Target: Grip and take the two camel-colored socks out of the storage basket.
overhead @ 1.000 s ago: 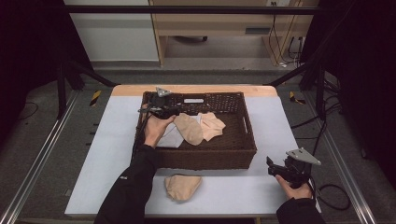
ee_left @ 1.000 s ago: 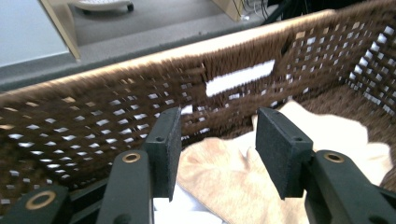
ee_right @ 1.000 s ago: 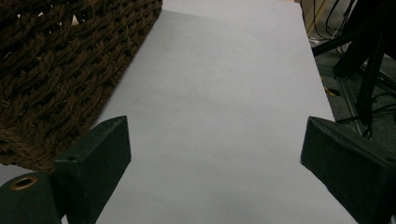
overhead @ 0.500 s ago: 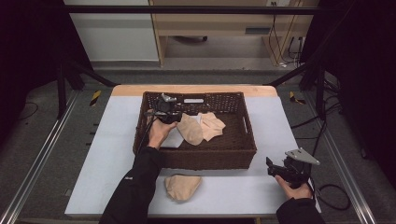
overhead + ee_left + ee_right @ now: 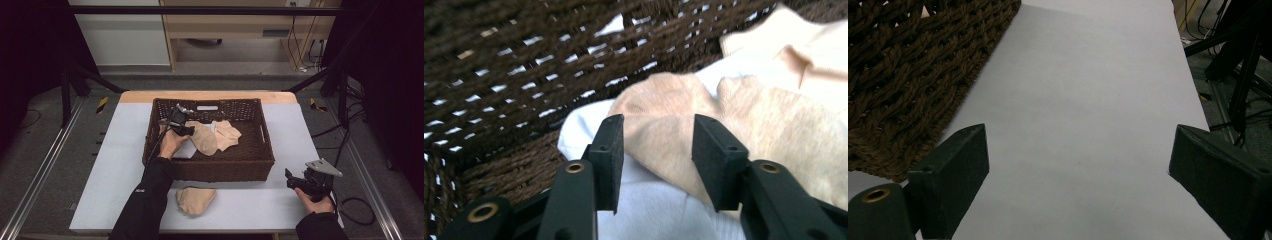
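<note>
A dark wicker basket (image 5: 260, 150) stands at the middle of the tabletop (image 5: 115, 150), toward its far edge. Inside it, the left gripper (image 5: 181, 125) sits low in the basket's far left corner, over a heap of cloth. Its jaws have just been closing and stand half apart, astride the tip of a peach sock (image 5: 664, 125) that lies on a white cloth (image 5: 649, 210); the pads are not seen pressing on it. A second peach piece (image 5: 229, 134) lies just beside it, toward the basket's middle. Another peach sock (image 5: 195, 199) lies flat on the tabletop near the front edge, just outside the basket's near wall. The right gripper (image 5: 295, 181) rests near the front right corner of the tabletop, well apart from the basket, its jaws wide open over bare surface.
</note>
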Demonstrator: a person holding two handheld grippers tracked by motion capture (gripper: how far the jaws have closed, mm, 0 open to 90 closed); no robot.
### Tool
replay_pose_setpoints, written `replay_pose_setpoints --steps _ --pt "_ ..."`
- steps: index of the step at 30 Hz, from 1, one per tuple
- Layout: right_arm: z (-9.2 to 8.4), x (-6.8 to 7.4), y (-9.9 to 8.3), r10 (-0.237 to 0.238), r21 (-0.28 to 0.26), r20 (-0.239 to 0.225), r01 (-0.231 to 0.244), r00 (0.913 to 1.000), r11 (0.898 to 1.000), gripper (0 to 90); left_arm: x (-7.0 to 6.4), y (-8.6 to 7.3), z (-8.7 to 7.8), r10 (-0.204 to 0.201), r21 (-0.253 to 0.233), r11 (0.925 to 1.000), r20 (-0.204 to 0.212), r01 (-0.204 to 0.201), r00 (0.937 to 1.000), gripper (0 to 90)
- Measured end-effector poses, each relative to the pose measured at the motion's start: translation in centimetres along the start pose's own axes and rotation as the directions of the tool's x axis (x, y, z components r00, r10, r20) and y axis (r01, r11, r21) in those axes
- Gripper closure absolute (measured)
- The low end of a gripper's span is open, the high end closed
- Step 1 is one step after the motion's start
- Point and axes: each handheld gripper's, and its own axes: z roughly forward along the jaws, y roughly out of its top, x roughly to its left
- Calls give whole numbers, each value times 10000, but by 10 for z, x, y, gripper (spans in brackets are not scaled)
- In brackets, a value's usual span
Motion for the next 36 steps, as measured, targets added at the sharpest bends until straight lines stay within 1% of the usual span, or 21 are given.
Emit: replay_pose_setpoints --steps 4,5,8,11,14,16,19,21,22,23,25,26,27,28,30,33,36 --pt "0 0 0 -14 26 -9 14 10000 10000 94 -1 -1 2 -15 217 9998 92 13 10000 622" --pt "0 0 0 -13 24 -15 13 10000 10000 94 -1 -1 2 -4 299 9996 78 2 10000 651" --pt "0 0 0 -13 36 -6 13 10000 10000 96 -2 -1 1 10 337 9994 200 -17 9998 735" --pt "0 0 0 -8 54 -1 8 10000 10000 96 -2 0 -1 -146 353 9993 298 135 9994 829" --pt "0 0 0 -14 64 6 14 10000 10000 97 -2 1 -3 -308 440 9986 442 289 9985 857" --pt "0 0 0 -20 64 17 19 10000 10000 97 -2 2 -5 -388 373 9986 509 369 9979 862" --pt "0 -1 0 -20 60 25 20 10000 10000 96 -3 4 -13 -531 -70 9985 752 538 9958 864" --pt "0 -1 0 -25 84 43 25 10000 10000 97 -3 4 -18 -457 -384 9981 810 489 9957 864" --pt "0 0 0 -38 94 48 38 10000 9999 96 -4 4 -21 -524 -571 9967 869 575 9948 864" --pt "0 0 0 -43 91 54 42 10000 9999 97 -4 5 -23 -452 -691 9963 898 515 9949 864" --pt "-1 0 0 -21 80 47 21 10000 10000 97 -5 6 -28 -474 -1094 9923 1004 584 9938 865" --pt "-1 -1 0 -18 76 48 18 10000 10000 97 -5 7 -32 -506 -1449 9873 1065 659 9930 865" --pt "-1 -1 -1 -23 88 74 22 10000 10000 97 -6 8 -34 -556 -1586 9846 1146 735 9919 865" --pt "-1 -1 -1 -27 91 86 26 10000 10000 97 -6 9 -38 -538 -1792 9809 1252 760 9907 865" --pt "-1 -1 -1 9 84 70 -10 10000 10000 97 -8 9 -44 -486 -2058 9757 1330 755 9899 864" --pt "-2 -1 0 13 61 86 -13 10000 10000 97 -9 10 -57 -386 -2565 9634 1544 778 9872 865" --pt "-2 -1 -1 -11 84 122 10 9999 10000 97 -12 11 -73 -177 -3052 9498 1664 686 9859 865"
